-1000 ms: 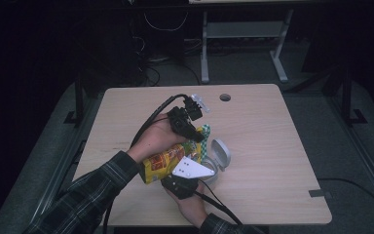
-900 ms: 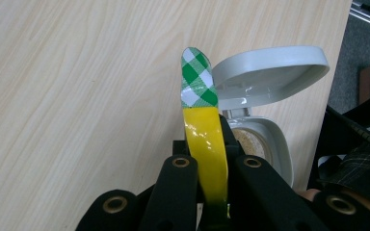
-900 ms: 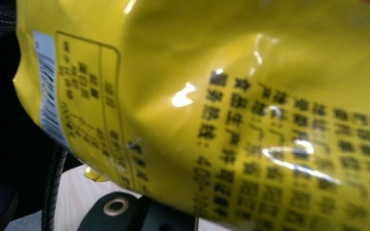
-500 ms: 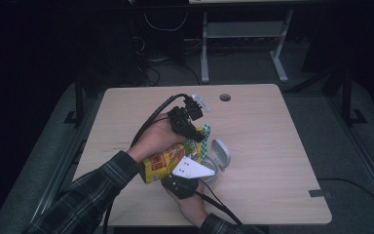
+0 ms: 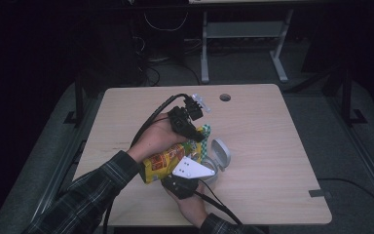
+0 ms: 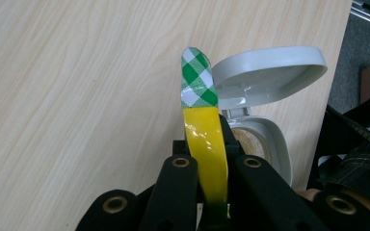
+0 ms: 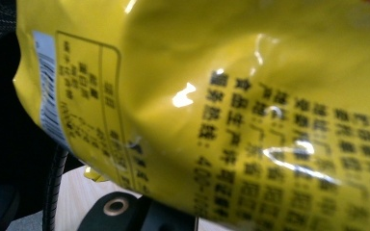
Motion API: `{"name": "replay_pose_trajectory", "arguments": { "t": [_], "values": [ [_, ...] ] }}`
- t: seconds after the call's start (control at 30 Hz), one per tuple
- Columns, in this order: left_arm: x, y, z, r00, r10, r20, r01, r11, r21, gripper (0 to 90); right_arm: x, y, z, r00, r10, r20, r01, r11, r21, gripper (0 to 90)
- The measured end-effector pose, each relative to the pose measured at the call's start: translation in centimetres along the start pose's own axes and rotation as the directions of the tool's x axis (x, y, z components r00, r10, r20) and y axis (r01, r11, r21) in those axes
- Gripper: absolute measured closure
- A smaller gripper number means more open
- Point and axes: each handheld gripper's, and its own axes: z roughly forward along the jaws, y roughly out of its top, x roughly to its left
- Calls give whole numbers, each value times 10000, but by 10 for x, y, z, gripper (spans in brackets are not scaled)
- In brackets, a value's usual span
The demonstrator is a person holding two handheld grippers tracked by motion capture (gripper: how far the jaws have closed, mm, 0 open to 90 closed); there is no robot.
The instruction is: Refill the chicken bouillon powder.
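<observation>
Both grippers meet at centre frame in the high view, the left gripper (image 5: 195, 134) and right gripper (image 5: 187, 180) around a yellow snack bag (image 5: 163, 163) on the table (image 5: 272, 146). Left gripper view: jaws clamp the bag's green-checked sealed edge (image 6: 198, 79), an open white case (image 6: 265, 77) upper right. Right gripper view: yellow bag fills the frame; its jaw state cannot be told.

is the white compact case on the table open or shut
Open. The white compact case has its hinged lid raised, exposing the tan cushion inside the base.
</observation>
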Motion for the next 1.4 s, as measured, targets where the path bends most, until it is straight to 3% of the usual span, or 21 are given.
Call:
{"name": "replay_pose_trajectory", "arguments": {
  "t": [0.77, 1.13, 1.4],
  "values": [
    [0, -1, -2, 10000, 2, 29, -2, 10000, -67, 897, 0, 0, 0, 10000, -84, 6, 84, 10000, 24, 897],
    [0, -14, -19, 9986, -156, 514, 201, 9960, -871, 898, -2, -4, 2, 9999, -139, -46, 140, 9995, 291, 897],
    [-2, -35, -41, 9959, -248, 872, 400, 9835, -1766, 898, -2, -8, 3, 10000, -8, -15, 9, 9987, 509, 897]
  ]
}}
